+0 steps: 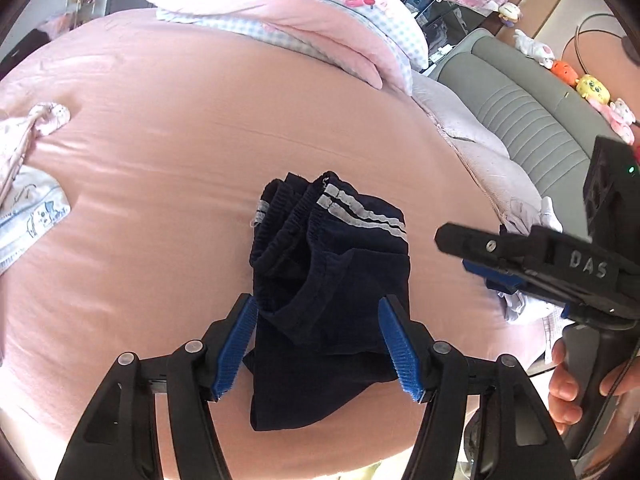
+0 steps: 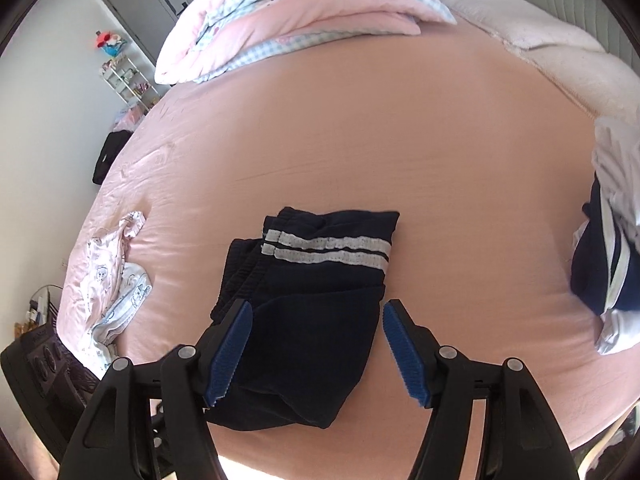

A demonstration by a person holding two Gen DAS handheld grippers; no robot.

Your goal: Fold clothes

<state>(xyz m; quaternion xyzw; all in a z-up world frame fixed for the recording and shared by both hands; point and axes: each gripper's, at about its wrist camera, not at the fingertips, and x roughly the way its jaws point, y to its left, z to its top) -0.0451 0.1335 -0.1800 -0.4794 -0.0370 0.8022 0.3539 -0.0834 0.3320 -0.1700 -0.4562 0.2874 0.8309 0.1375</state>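
Observation:
Navy shorts with two white side stripes (image 1: pixel 332 280) (image 2: pixel 308 300) lie folded in a compact bundle on the pink bed sheet (image 1: pixel 180 152) (image 2: pixel 400 140), waistband toward the far side. My left gripper (image 1: pixel 318 308) is open above the near part of the bundle, blue pads on either side of the cloth, nothing pinched. My right gripper (image 2: pixel 318 314) is also open over the shorts' near half. In the left wrist view the right gripper (image 1: pixel 472 248) appears from the side at the right, held by a hand (image 1: pixel 568 384).
A folded pink and blue-check quilt (image 1: pixel 304 12) (image 2: pixel 304 12) lies at the far end. Light printed baby clothes (image 1: pixel 28 184) (image 2: pixel 112 280) lie at the left. A navy-and-white clothes pile (image 2: pixel 612 256) sits at the right edge. Beyond the bed: grey sofa (image 1: pixel 520 108) with plush toys.

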